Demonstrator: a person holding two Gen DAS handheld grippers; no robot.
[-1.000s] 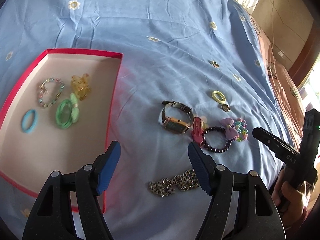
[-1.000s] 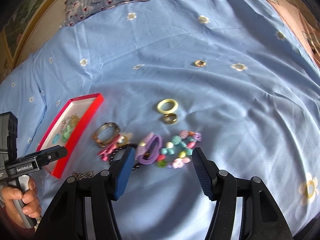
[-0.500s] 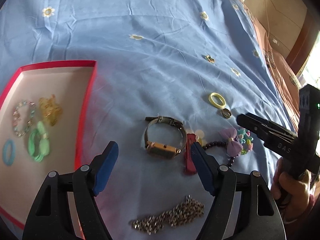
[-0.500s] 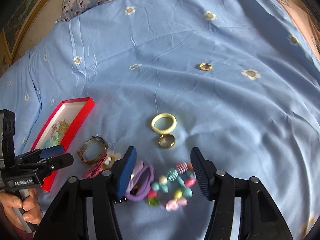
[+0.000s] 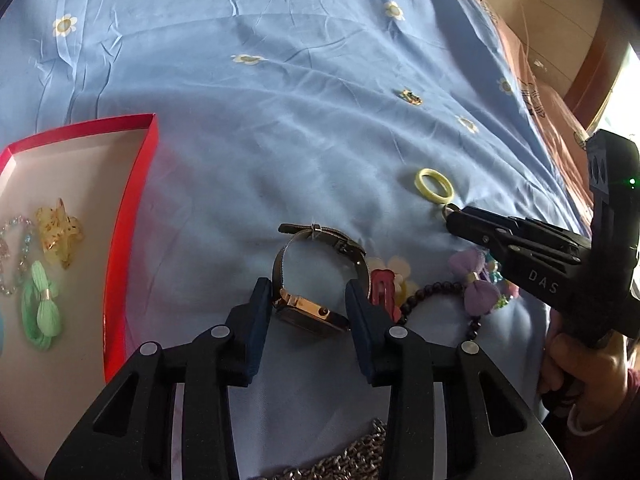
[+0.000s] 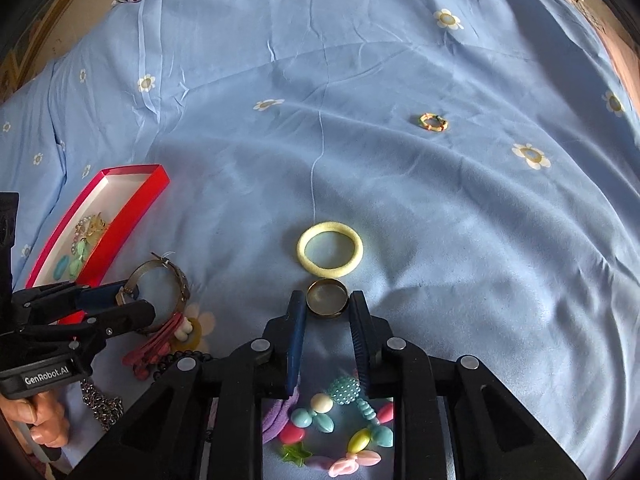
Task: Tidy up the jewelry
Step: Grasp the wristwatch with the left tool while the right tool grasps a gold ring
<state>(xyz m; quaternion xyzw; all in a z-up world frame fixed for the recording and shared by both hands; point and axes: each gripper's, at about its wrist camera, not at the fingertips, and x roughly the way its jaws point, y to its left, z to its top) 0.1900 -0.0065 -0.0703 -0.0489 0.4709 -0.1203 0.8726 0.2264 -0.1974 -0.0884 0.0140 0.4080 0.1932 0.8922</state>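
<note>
Gold ring [image 6: 327, 297] lies just below the yellow band [image 6: 330, 249], bracketed by the right gripper [image 6: 327, 312], whose fingers touch but haven't visibly clamped, while the left gripper [image 5: 308, 300] similarly straddles the watch [image 5: 316, 280].

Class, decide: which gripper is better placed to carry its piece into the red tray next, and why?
Left. The left gripper brackets the gold watch, beside the red tray. The right gripper flanks the metal ring, farther from the tray.

Blue floral bedsheet [image 6: 400, 200] carries red tray [image 5: 132, 208], watch [image 5: 316, 272], yellow hair tie [image 6: 330, 249], ring [image 6: 327, 298].
</note>
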